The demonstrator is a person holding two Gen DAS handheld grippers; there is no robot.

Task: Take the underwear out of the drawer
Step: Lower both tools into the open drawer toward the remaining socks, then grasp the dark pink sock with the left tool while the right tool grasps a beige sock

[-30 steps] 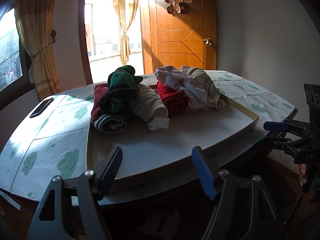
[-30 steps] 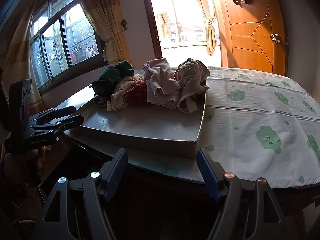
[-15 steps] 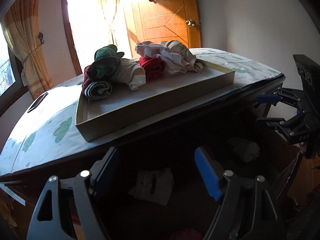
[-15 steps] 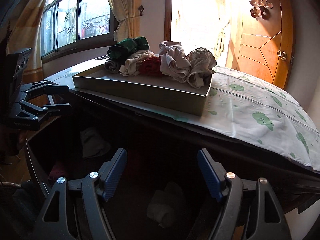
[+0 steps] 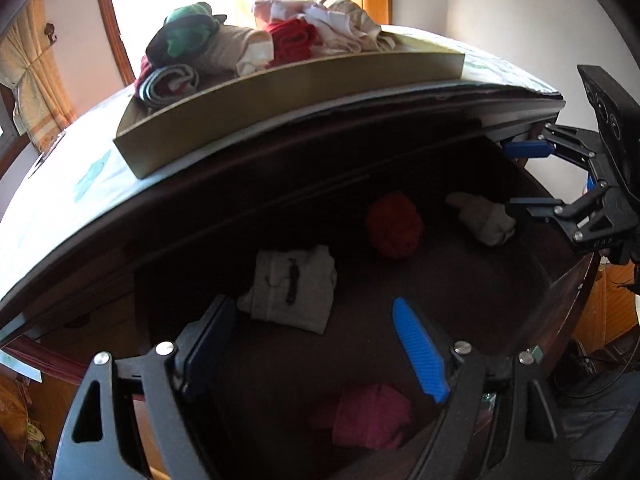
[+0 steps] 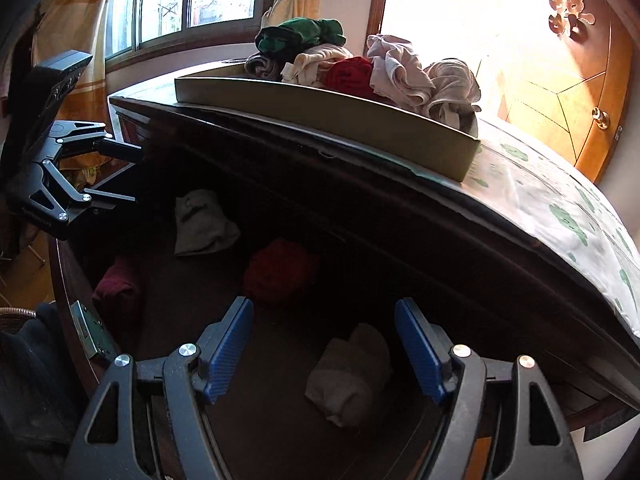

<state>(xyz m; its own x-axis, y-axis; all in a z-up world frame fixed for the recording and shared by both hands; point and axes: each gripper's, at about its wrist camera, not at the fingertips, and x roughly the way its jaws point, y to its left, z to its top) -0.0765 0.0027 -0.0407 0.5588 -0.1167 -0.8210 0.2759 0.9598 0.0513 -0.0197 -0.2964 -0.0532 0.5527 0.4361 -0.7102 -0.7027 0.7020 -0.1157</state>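
Observation:
The dark wooden drawer (image 5: pixel 560 280) stands open under the table top. It holds a grey folded underwear (image 5: pixel 294 290), a red rolled one (image 5: pixel 394 226), a beige rolled one (image 5: pixel 482 216) and a pink one (image 5: pixel 370 416). My left gripper (image 5: pixel 316 344) is open and empty, just above the grey piece. My right gripper (image 6: pixel 324 350) is open and empty, over the beige roll (image 6: pixel 352 372); the red roll (image 6: pixel 280 270) and grey piece (image 6: pixel 202 222) lie beyond it. Each gripper shows in the other view, the right (image 5: pixel 528 176) and the left (image 6: pixel 124 174).
A shallow cardboard tray (image 5: pixel 280 104) with several rolled garments (image 5: pixel 240 48) sits on the table top above the drawer, on a white cloth with green prints (image 6: pixel 560 208). A metal lock plate (image 6: pixel 86 328) sits on the drawer's front edge. A door (image 6: pixel 560 92) and windows are behind.
Both grippers have dropped from table-top height down to the open drawer and tilted downward; the underwear inside has come into view. Both stay open and empty.

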